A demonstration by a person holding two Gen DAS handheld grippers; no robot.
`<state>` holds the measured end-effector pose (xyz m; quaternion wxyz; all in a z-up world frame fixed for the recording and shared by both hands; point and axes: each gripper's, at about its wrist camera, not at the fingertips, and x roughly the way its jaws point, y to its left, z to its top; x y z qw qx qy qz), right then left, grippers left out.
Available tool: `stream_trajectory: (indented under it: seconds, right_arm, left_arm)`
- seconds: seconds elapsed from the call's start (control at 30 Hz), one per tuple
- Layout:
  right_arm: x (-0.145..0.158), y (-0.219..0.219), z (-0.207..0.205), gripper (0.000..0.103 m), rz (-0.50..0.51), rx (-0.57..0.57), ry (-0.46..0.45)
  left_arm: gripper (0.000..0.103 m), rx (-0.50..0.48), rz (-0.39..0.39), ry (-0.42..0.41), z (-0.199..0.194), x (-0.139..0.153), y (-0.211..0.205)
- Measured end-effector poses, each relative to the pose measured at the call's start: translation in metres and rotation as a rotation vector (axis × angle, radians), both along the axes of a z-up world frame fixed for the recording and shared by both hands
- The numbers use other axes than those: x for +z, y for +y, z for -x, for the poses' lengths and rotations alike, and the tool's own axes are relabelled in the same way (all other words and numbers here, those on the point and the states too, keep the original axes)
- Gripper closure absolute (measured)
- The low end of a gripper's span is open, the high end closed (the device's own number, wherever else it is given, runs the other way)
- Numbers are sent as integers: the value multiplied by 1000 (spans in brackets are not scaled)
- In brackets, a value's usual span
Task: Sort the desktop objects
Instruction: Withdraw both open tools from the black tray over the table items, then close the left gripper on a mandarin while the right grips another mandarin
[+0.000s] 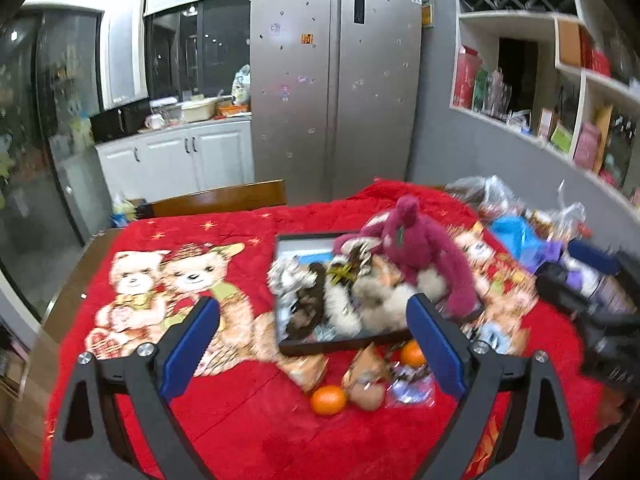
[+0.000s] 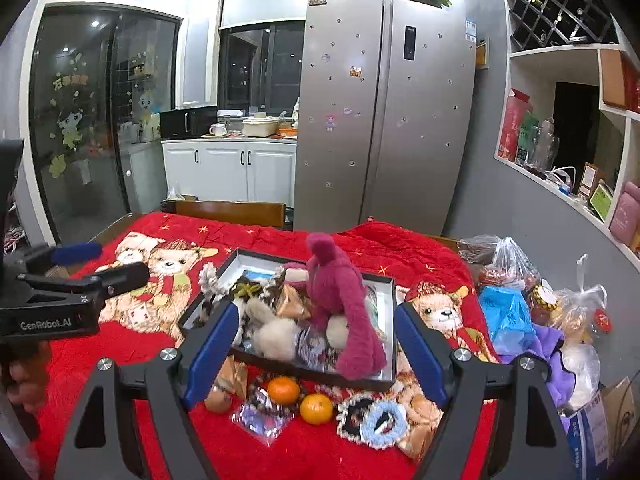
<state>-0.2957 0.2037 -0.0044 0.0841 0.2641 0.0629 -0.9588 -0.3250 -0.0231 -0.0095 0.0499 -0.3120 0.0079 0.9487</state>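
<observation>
L gripper (image 1: 314, 316) is spread wide w/ nothing between its blue pads, held above the red blanket (image 1: 240, 420); just ahead of it & a bit to its right sits the black tray (image 1: 340, 346) heaped w/ fluffy items and a magenta plush toy (image 1: 416, 240) draped over the far-right side. R gripper (image 2: 316, 328) also gapes empty, tray straight ahead of its tips. Nearer than the tray, under the tips, lie two oranges (image 2: 283, 390), wrapped snacks & two scrunchies (image 2: 372, 420); plastic bags (image 2: 508, 264) sit well off to its right.
</observation>
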Motion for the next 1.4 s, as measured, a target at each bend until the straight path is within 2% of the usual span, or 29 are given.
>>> stream_trajectory:
  seconds: [0.1, 0.23, 0.33, 0.4, 0.47, 0.6, 0.7, 0.9, 1.1, 1.4]
  right_arm:
    - [-8, 10, -16, 21, 16, -19, 0]
    - [-23, 26, -34, 21, 71, -64, -11]
    - [-36, 41, -42, 21, 107, -129, -33]
    - [-47, 52, -45, 21, 135, -175, -52]
    - [-56, 58, -45, 21, 141, -183, -75]
    - [-78, 65, -41, 21, 90, -222, -131]
    - [-88, 70, -40, 21, 99, -221, -157]
    - [-92, 68, -34, 21, 90, -207, -173]
    - [-96, 59, -24, 21, 75, -158, -185]
    - [-121, 48, 10, 21, 59, -118, -270]
  left_arm:
    - [3, 1, 8, -25, -21, -21, 1]
    - [2, 22, 8, -117, -48, -64, 3]
    - [2, 26, -26, -156, -63, -89, 1]
    - [2, 20, -19, -167, -68, -100, 3]
    - [2, 19, 0, -163, -70, -105, 2]
    - [2, 11, -26, -158, -65, -105, 0]
    - [2, 6, -21, -155, -59, -106, 3]
    - [2, -7, -11, -172, -41, -115, 7]
    - [2, 22, 53, -185, -21, -128, 7]
    - [2, 8, 42, -248, 16, -149, 3]
